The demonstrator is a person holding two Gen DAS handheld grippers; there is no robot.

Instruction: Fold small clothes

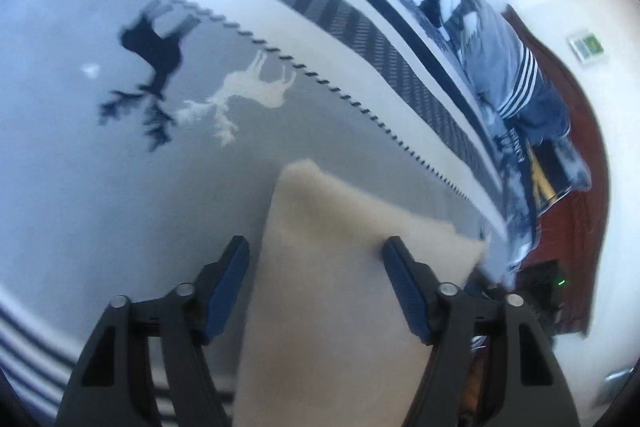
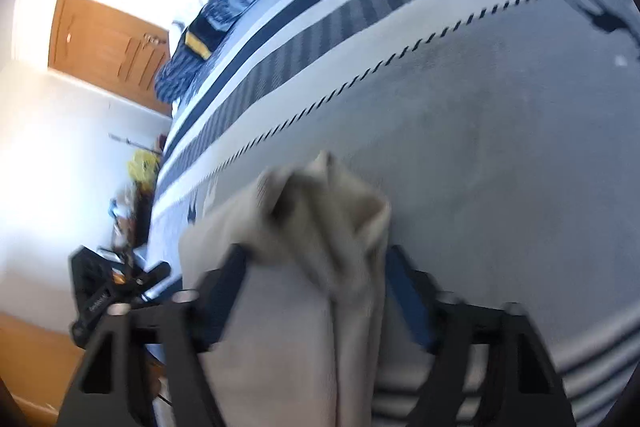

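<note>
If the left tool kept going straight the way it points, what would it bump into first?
Probably the cream cloth that lies between the wide-open fingers of the left tool. Beyond it comes the grey bedspread with deer figures. Depth is hard to judge through the fisheye.

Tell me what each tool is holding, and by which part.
Both tools stand open around a cream cloth over the blanket. The left tool straddles a flat corner; the right tool straddles a bunched edge. A firm hold cannot be told.
</note>
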